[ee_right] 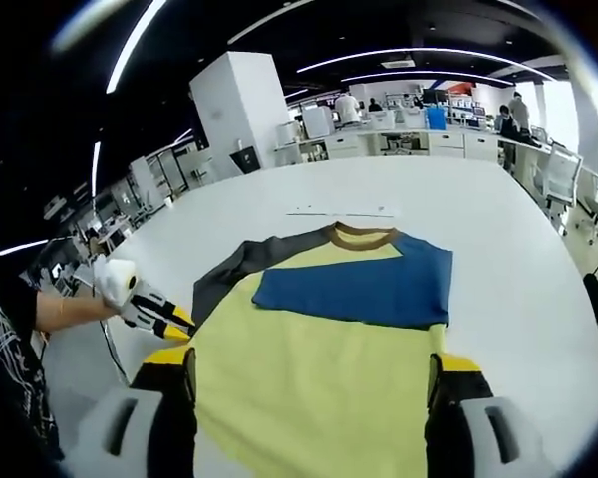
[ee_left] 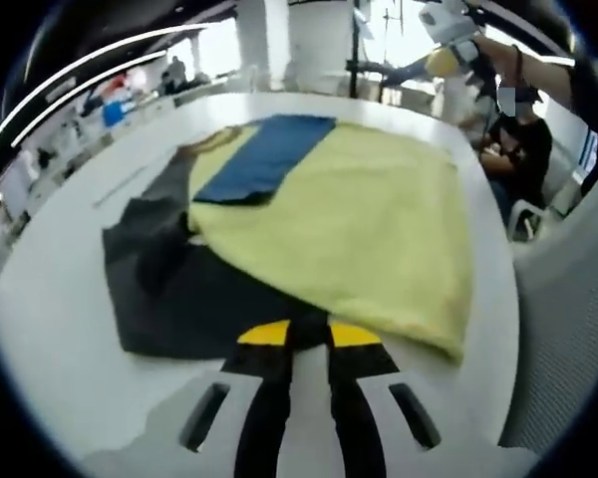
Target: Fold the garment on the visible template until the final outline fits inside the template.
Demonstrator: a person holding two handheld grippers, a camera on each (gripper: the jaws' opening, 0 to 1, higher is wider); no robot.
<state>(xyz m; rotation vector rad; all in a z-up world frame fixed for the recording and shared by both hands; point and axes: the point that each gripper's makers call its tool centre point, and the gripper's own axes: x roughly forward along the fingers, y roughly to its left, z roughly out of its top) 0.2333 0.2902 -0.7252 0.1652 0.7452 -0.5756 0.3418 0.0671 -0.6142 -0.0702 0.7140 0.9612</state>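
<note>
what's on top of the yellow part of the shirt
A folded-over blue sleeve lies across the upper yellow body, below the brown collar. What the blue sleeve covers cannot be seen. A dark grey sleeve lies spread on the white table.

The shirt (ee_right: pixel 319 358) lies flat on the table (ee_right: pixel 498 199), its collar away from me in my right gripper view, one sleeve folded across its chest. My left gripper (ee_right: pixel 154 314) sits at the shirt's left edge, seemingly touching it.
</note>
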